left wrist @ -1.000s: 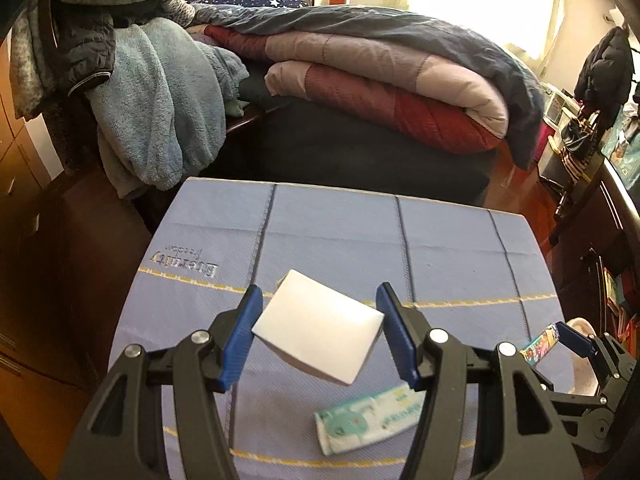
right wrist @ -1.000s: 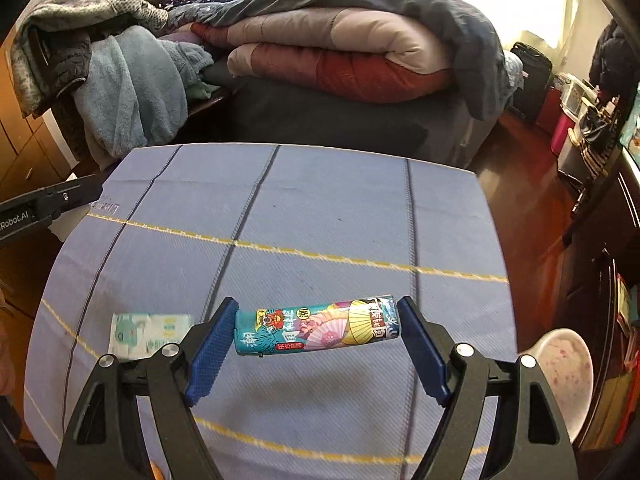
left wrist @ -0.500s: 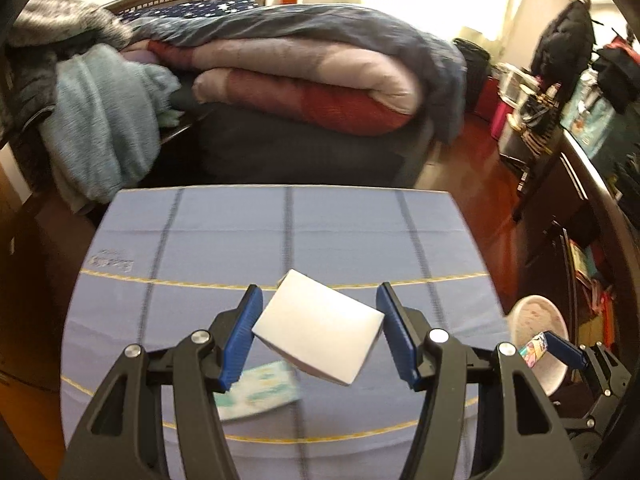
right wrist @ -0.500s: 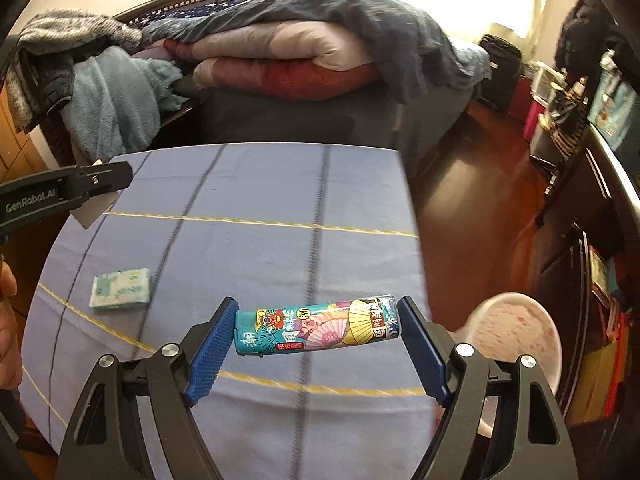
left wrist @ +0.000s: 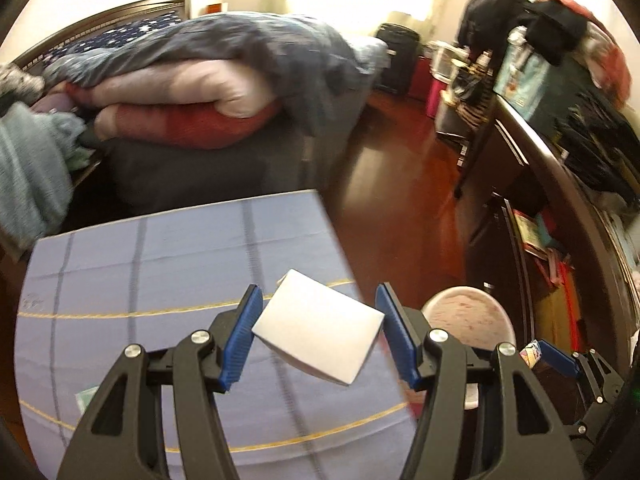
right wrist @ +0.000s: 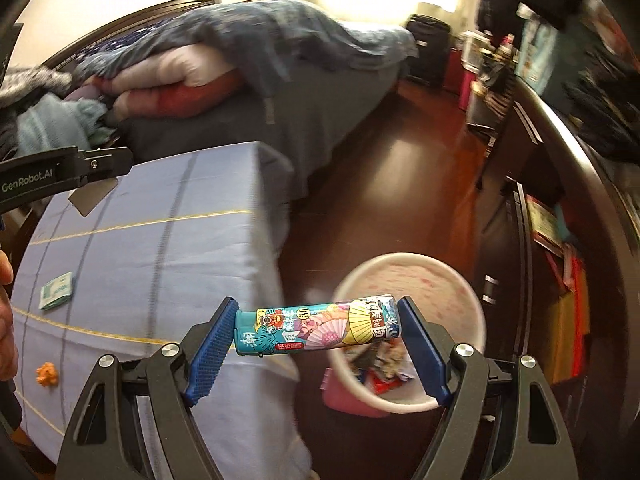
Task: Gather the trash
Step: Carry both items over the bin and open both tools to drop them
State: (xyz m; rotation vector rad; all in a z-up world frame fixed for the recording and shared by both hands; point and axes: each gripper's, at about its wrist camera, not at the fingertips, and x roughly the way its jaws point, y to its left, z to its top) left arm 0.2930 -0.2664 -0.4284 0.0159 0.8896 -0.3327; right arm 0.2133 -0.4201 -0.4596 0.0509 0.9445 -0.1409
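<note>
The left gripper (left wrist: 318,332) is clamped on a white folded piece of paper (left wrist: 318,334), held above the right edge of the blue cloth-covered table (left wrist: 160,280). The right gripper (right wrist: 316,330) grips a colourful printed tube-shaped wrapper (right wrist: 316,328) by its two ends, above the rim of the round pinkish-white waste bin (right wrist: 408,264), which stands on the wooden floor beside the table. A small green-white packet (right wrist: 57,290) lies on the cloth.

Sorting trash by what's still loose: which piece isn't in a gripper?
The green-white packet on the table; the white card and printed tube are both gripped.
</note>
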